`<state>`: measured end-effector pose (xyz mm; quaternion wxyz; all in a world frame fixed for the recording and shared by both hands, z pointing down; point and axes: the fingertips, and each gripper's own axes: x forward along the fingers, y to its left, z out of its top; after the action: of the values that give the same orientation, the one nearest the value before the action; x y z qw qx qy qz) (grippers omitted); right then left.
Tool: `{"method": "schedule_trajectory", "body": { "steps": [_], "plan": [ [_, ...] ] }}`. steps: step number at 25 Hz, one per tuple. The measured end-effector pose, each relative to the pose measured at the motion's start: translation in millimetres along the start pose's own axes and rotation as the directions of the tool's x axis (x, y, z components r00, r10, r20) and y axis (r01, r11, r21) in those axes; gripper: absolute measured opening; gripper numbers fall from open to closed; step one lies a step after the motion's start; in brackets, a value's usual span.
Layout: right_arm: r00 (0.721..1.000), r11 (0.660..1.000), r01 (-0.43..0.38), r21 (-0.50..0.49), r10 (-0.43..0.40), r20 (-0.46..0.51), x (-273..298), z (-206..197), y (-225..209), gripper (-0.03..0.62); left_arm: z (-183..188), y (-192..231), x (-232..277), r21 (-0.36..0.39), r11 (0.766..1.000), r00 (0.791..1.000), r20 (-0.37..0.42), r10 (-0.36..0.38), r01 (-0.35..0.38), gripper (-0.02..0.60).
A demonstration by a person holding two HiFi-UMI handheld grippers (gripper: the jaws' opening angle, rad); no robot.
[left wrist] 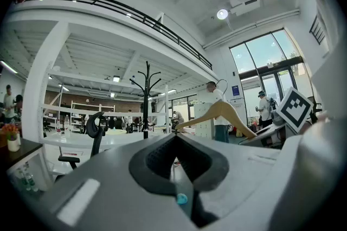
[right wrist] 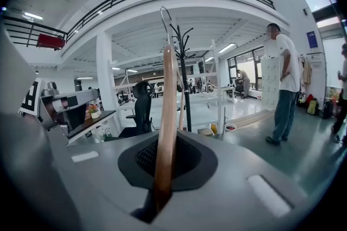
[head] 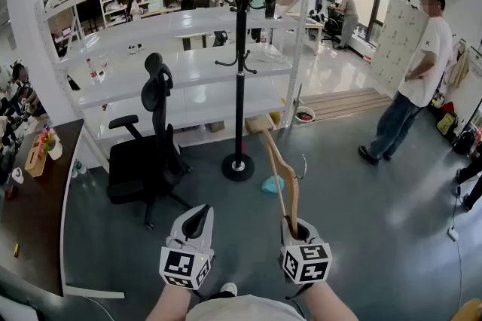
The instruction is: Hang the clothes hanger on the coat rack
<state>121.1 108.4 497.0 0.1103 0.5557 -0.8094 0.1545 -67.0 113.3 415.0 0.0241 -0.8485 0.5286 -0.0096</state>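
Wooden hanger (head: 285, 180) is being gripped at one arm's end by the right hand-held gripper (head: 292, 227), whose jaws are clamping on the wood. Its long axis is running up and away from the jaws toward the coat rack (head: 240, 63), leaning a little left, and the wire hook is sticking out to the right partway along. It is not yet on the rack. The left hand-held gripper (head: 197, 221) is hovering just beside the right one, jaws pressed together and holding nothing.

Grey floor (head: 361, 221) is lying open between the grippers and the rack's round foot. A black office chair (head: 151, 154) is standing near the rack on its left, a dark desk surface (head: 34, 199) is running along the left edge, and a person in a white shirt (head: 422, 71) is standing well apart on the right.

The right gripper view is showing the hanger edge-on, as a narrow upright strip with the hook at its top, just left of the rack's post. The left gripper view is showing it broadside, both arms sloping down from the hook, to the right of the rack. Only the head view is showing the rack's foot.
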Motion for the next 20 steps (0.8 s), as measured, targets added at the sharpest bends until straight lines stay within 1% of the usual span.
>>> {"method": "schedule_trajectory", "body": {
  "steps": [11, 16, 20],
  "plan": [
    [1.0, 1.0, 0.019, -0.017, -0.019, 0.007, 2.1, 2.0, 3.8, 0.028, -5.4, 6.8, 0.2, -0.01, 1.0, 1.0, -0.01, -0.005, 0.005, 0.0],
    [0.999, 0.999, 0.032, 0.004, -0.032, 0.022, 4.3, 7.7, 2.0, 0.028, -5.7, 10.2, 3.6, -0.013, 1.0, 1.0, -0.007, -0.014, 0.014, 0.0],
    [0.998, 0.999, 0.047, 0.013, -0.047, 0.036, 14.2, 13.9, 4.1, 0.028, -8.1, 24.4, 5.6, -0.01, 1.0, 1.0, -0.005, -0.019, 0.019, 0.0]
  ]
}}
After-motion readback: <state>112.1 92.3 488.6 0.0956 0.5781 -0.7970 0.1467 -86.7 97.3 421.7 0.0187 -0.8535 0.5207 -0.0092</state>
